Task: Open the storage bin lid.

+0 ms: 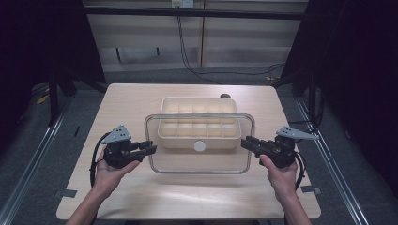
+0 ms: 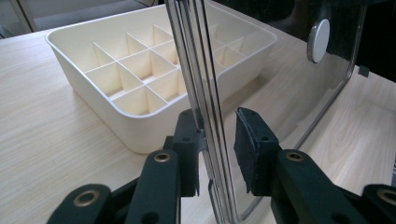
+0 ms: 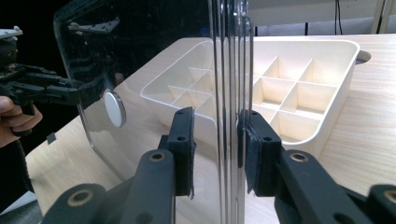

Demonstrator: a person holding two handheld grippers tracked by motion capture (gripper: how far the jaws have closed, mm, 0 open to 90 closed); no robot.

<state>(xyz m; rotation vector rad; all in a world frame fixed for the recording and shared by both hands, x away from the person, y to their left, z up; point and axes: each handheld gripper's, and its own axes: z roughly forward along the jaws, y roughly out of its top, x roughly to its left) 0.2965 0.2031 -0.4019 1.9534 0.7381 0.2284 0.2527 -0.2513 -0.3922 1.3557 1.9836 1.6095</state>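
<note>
Just behind lid (image 1: 199, 166), compartment box (image 1: 197, 123).

The clear lid (image 1: 199, 164) held over the divided tray (image 1: 197, 105) blocks your path from above; bare bench (image 1: 141, 197) in front and at both sides lets you pass.
</note>
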